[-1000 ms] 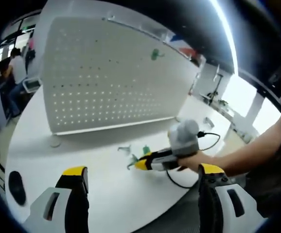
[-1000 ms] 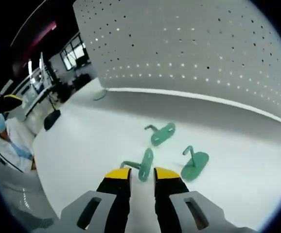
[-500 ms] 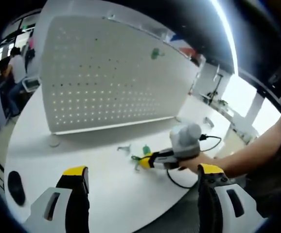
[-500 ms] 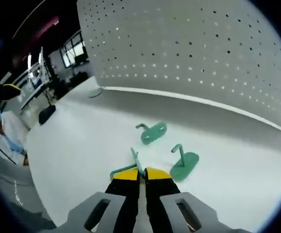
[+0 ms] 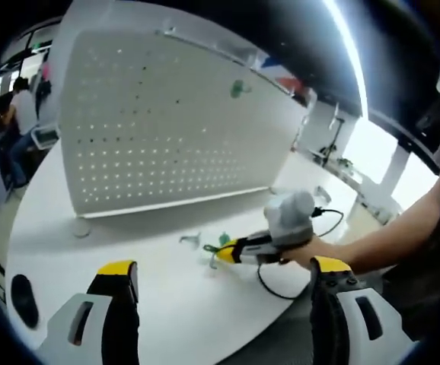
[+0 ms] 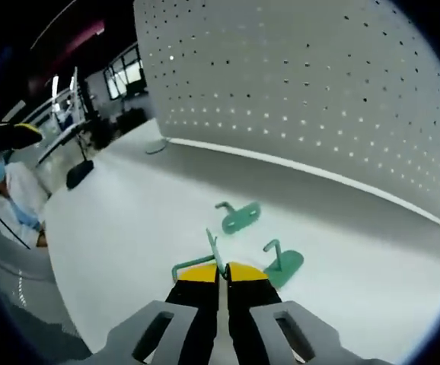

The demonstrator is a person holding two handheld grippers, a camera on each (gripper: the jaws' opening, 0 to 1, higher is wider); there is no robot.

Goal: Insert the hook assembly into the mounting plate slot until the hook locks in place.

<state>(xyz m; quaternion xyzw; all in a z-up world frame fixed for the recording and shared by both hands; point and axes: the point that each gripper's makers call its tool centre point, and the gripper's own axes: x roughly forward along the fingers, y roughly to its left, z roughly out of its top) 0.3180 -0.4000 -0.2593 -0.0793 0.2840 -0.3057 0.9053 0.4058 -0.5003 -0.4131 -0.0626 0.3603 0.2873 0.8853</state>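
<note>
My right gripper (image 6: pixel 221 270) is shut on a green hook (image 6: pixel 213 251), held edge-on just above the white table (image 6: pixel 129 251). Two more green hooks (image 6: pixel 239 217) (image 6: pixel 283 262) lie flat on the table just beyond it. The white perforated mounting plate (image 6: pixel 304 84) stands upright behind them. In the left gripper view the right gripper (image 5: pixel 259 247) reaches in from the right with the hook (image 5: pixel 209 249) at its tip. One green hook (image 5: pixel 239 89) hangs high on the plate (image 5: pixel 167 129). My left gripper (image 5: pixel 224 268) is open with nothing between its fingers, near the table's front edge.
A black round object (image 5: pixel 20 293) sits near the table's left edge, also seen as a black object (image 6: pixel 79 173) at far left. A black cable (image 5: pixel 269 283) trails from the right gripper. A person (image 5: pixel 22 114) sits beyond the table, and another person (image 6: pixel 7 198) stands close by.
The right gripper's jaws, open around a lying hook a second ago, have shut on it and tipped it up on edge off the table. The left gripper stays open.
</note>
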